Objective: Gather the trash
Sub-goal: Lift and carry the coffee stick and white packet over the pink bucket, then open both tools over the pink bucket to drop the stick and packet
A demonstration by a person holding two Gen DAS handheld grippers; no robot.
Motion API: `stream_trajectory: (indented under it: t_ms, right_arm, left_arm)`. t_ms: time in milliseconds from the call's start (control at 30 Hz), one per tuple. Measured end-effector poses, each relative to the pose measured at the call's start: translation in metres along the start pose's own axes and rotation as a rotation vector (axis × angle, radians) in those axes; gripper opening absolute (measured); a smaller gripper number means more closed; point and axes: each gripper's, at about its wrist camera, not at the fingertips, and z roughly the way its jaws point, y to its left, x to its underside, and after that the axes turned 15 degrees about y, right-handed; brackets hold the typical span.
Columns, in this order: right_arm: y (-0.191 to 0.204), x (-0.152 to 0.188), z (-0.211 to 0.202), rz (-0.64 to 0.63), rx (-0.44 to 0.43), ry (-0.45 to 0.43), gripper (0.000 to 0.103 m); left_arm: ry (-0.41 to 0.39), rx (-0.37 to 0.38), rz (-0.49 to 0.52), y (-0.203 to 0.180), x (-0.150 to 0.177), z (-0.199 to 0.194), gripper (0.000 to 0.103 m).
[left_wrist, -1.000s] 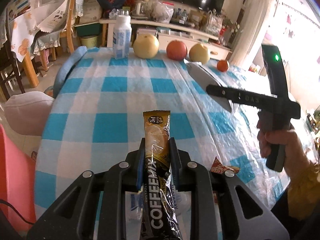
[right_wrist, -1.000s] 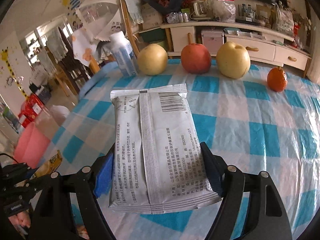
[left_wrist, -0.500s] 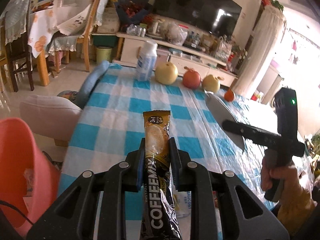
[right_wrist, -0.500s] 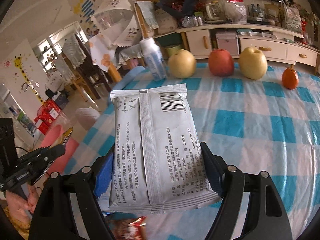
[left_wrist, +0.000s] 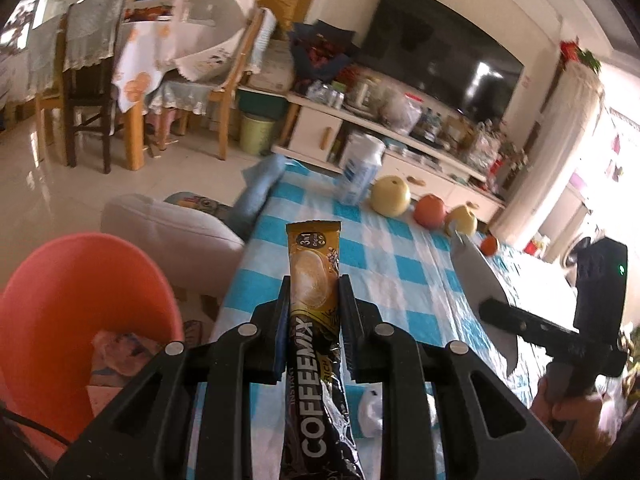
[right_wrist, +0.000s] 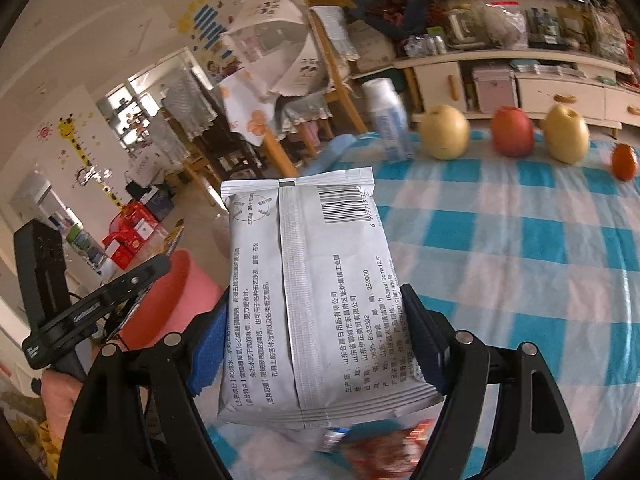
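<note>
My left gripper (left_wrist: pixel 313 304) is shut on a gold Coffeemix sachet (left_wrist: pixel 314 292), held above the left edge of the blue-checked table (left_wrist: pixel 400 280). A red bin (left_wrist: pixel 76 304) with wrappers inside stands on the floor just to the left. My right gripper (right_wrist: pixel 312 320) is shut on a silver wipes packet (right_wrist: pixel 312 300) and holds it above the table's left part; it shows in the left wrist view (left_wrist: pixel 484 292). The bin also shows in the right wrist view (right_wrist: pixel 168 300). A red wrapper (right_wrist: pixel 384 448) and a white one (left_wrist: pixel 370 412) lie on the table below.
A white bottle (right_wrist: pixel 388 124), two yellow pears (right_wrist: pixel 444 132), a red apple (right_wrist: pixel 512 130) and a small orange (right_wrist: pixel 624 162) line the table's far edge. A white padded seat (left_wrist: pixel 172 232) stands by the table's left side. Chairs and a TV cabinet lie beyond.
Both grippers have moved left and up with their packets. The red bin has come into view below the left gripper, and the table's left edge now lies under both.
</note>
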Motion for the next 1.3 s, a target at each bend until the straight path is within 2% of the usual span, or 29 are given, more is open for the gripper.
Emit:
stream_trajectory:
  t_ms: [333, 567, 767, 867, 933, 1100, 1300]
  right_arm:
    - [0.101, -0.011, 0.043, -0.117, -0.086, 0.055, 0.078]
    - [0.176, -0.022, 0.077, -0.224, -0.106, 0.086, 0.079]
    - [0.218, -0.031, 0.110, -0.286, -0.090, 0.097, 0.081]
    - [0.231, -0.033, 0.128, -0.302, -0.082, 0.121, 0.087]
    - [0.234, -0.030, 0.131, -0.308, -0.052, 0.111, 0.089]
    - [0.227, -0.016, 0.118, -0.318, 0.027, 0.066, 0.092]
    - [0.200, -0.001, 0.101, -0.303, 0.103, 0.039, 0.093]
  left_arm:
    - [-0.087, -0.066, -0.188, 0.069, -0.001, -0.039, 0.024]
    - [-0.131, -0.107, -0.328, 0.116, 0.004, -0.056, 0.024]
    - [-0.134, -0.145, -0.432, 0.145, 0.008, -0.059, 0.024]
    - [-0.128, -0.196, -0.497, 0.157, 0.012, -0.061, 0.036]
    - [-0.121, -0.240, -0.527, 0.162, 0.014, -0.062, 0.058]
    - [-0.117, -0.311, -0.541, 0.165, 0.011, -0.064, 0.072]
    - [-0.108, -0.369, -0.478, 0.148, 0.007, -0.062, 0.087]
